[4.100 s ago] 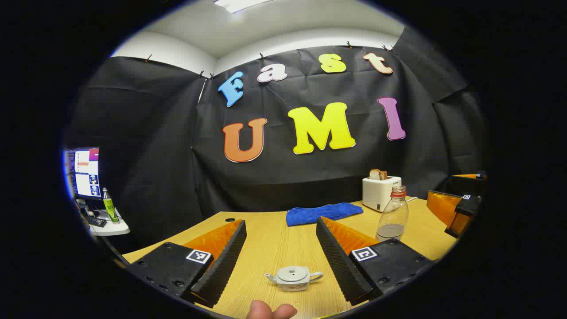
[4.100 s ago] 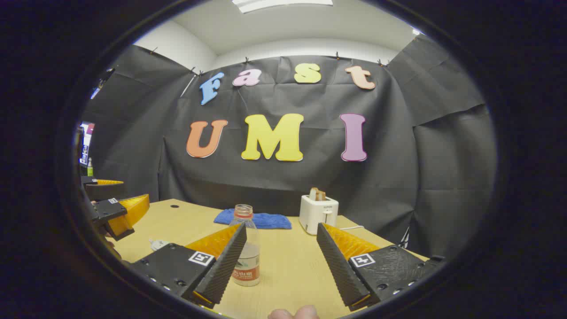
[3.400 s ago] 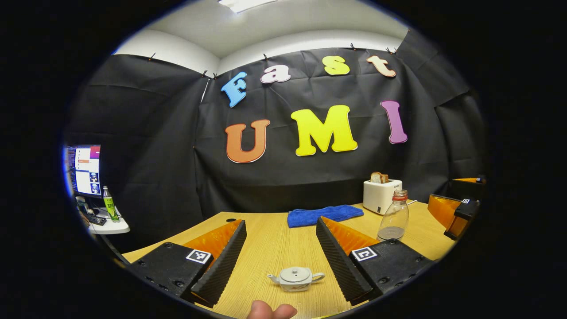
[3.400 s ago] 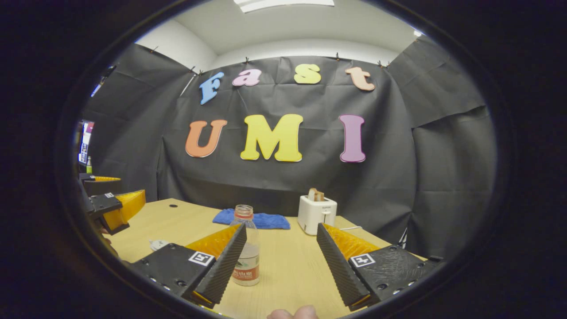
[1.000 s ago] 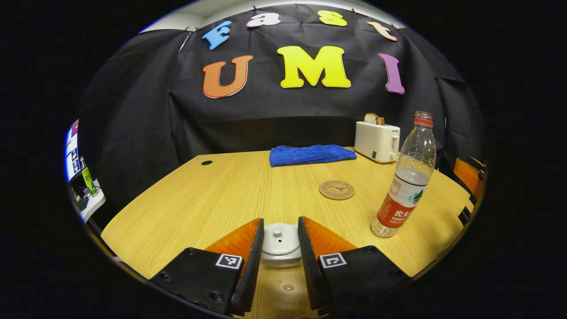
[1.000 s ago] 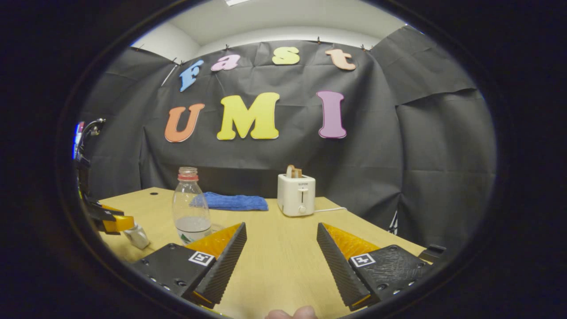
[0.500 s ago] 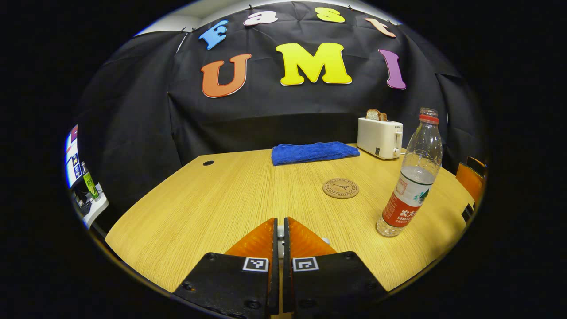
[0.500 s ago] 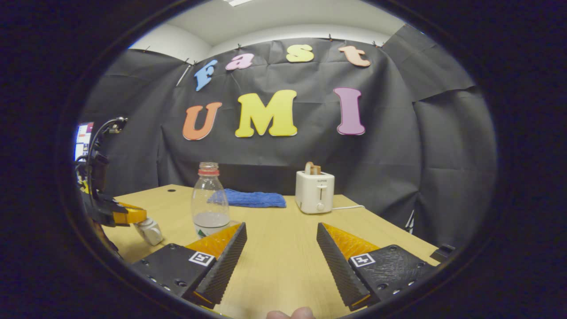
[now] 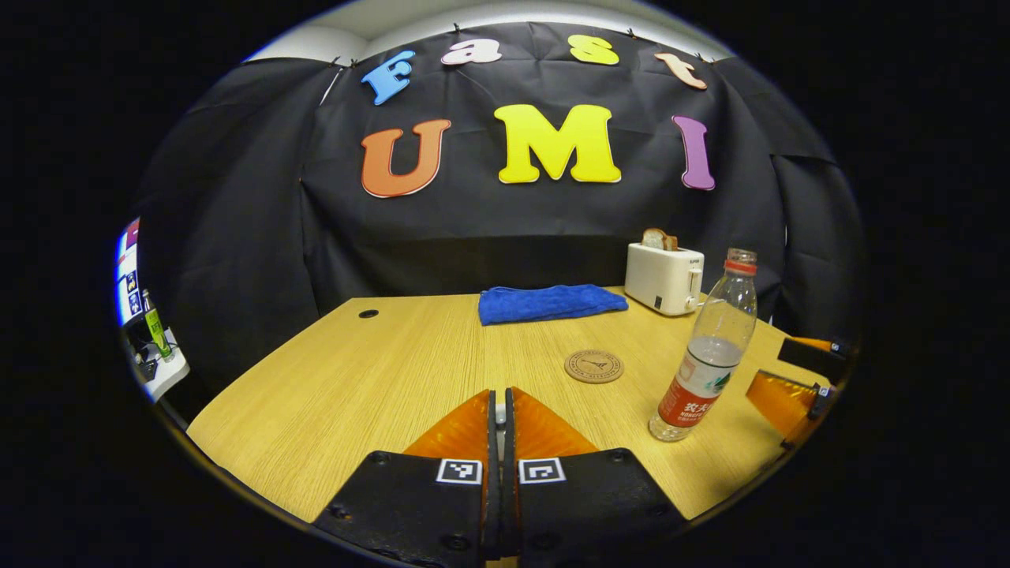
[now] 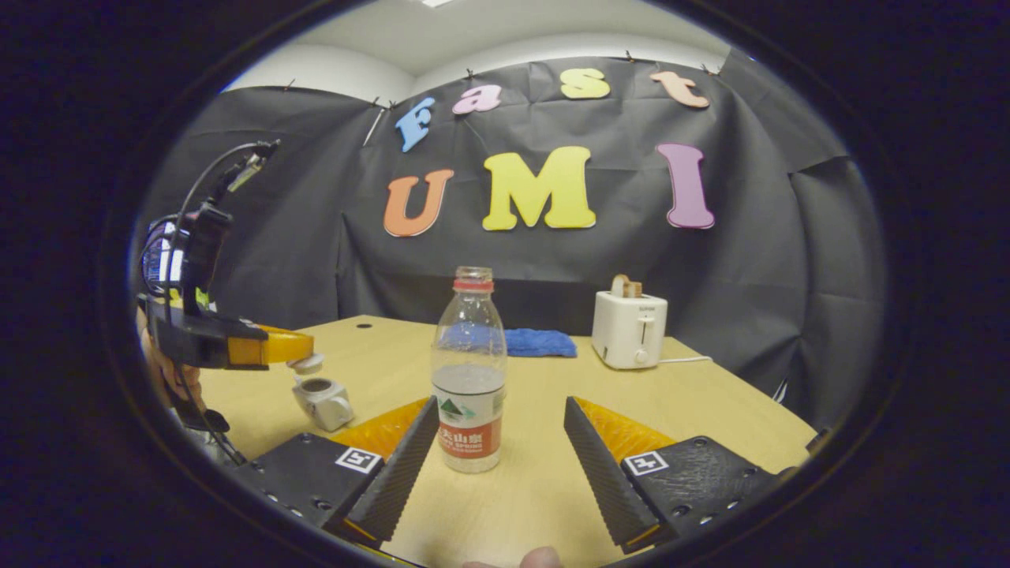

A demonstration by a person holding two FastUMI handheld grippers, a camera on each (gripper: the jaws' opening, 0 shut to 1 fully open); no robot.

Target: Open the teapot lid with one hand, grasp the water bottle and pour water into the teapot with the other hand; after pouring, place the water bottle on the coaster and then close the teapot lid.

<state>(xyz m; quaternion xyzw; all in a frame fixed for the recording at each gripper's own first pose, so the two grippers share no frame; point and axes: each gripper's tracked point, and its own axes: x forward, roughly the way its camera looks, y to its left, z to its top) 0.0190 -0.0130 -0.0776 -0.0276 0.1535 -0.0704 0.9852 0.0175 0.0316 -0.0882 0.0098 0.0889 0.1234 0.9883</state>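
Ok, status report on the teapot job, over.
Left gripper shut on the lid, lifted above the open teapot. Right gripper open, water bottle upright ahead of its jaws, ungrasped. Coaster waiting, nothing blocking.

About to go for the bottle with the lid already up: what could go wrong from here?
1. The water bottle is uncapped and tall; the open right gripper could nudge it over.
2. The left gripper pinches the lid just above the open teapot; a slip drops it.

Coaster (image 9: 593, 366) left of bottle (image 9: 704, 356); towel (image 9: 550, 303), toaster (image 9: 663, 277) behind.
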